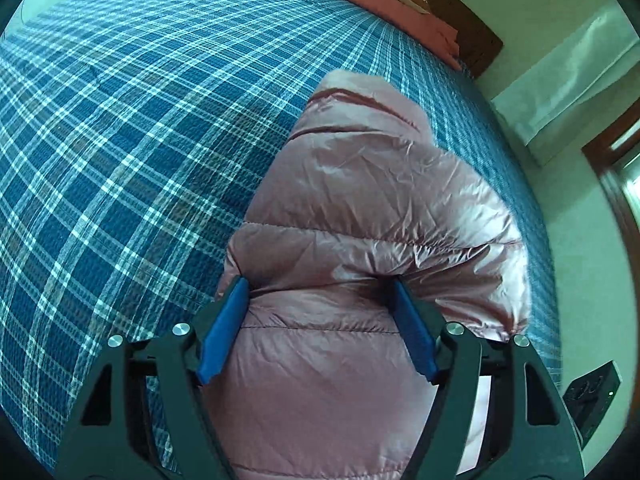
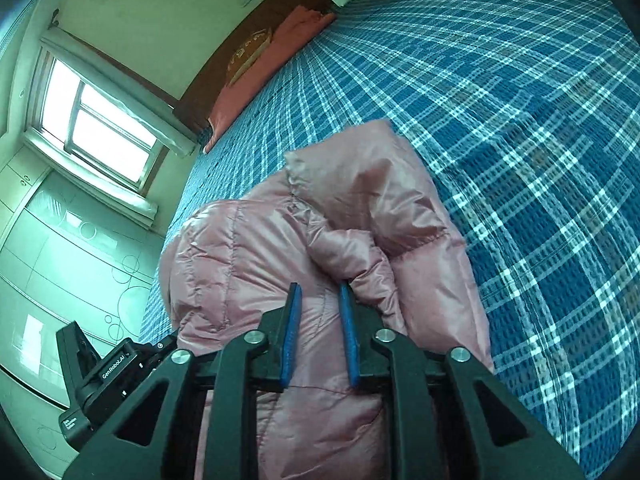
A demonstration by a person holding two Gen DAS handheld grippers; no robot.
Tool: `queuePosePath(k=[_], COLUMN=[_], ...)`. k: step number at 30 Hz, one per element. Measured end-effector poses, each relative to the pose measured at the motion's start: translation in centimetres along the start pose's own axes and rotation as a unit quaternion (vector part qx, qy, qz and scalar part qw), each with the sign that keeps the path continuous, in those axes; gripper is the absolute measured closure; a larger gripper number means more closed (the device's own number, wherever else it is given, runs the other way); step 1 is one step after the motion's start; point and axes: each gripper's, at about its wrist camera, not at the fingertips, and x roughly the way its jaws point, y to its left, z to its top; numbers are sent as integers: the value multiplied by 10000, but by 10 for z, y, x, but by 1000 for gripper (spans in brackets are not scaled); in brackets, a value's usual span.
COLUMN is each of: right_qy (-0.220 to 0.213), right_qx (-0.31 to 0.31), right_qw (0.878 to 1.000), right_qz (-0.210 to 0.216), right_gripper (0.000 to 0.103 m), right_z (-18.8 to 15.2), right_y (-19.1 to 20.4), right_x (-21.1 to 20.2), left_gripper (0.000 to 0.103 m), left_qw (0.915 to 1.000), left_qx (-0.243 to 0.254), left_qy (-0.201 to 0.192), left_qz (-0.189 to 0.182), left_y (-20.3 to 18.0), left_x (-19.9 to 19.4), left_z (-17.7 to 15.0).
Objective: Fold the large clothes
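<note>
A puffy pink quilted jacket (image 1: 360,184) lies bunched near the edge of a bed with a blue plaid cover (image 1: 120,140). My left gripper (image 1: 319,282) straddles a thick roll of it, jaws wide, and both blue pads dent the fabric at their tips. In the right wrist view the jacket (image 2: 248,248) is heaped with a sleeve or hood folded over the top. My right gripper (image 2: 320,286) has its pads close together on a thin fold of that jacket. The left gripper's black body (image 2: 100,376) shows just to the left of it.
The plaid cover (image 2: 520,120) stretches wide beyond the jacket. A red pillow (image 1: 400,4) lies against the dark wooden headboard (image 1: 476,36) at the far end. A window (image 2: 100,120) and a pale wardrobe (image 2: 60,260) stand past the bed's edge.
</note>
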Motion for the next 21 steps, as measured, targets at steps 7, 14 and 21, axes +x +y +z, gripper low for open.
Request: queuePosePath(k=[7,14,21], right_qy=[-152,-334,-397], right_qx=[379,202,171], right_qw=[9985,9988,9986], right_qz=[356,306,300], right_gripper=[103,103,103], right_z=[-18,-26,-34], right_y=[-18,-10,-16], right_x=[-9,-12,-5], left_gripper=[27,26,26], left_qw=[9995,9991,9990], left_qx=[116,122,69], left_qy=[-226,-397,-448], left_qz=[175,113,-17], left_y=[1,7,10], left_x=[14,20,18], left_z=[-10,-15,-16])
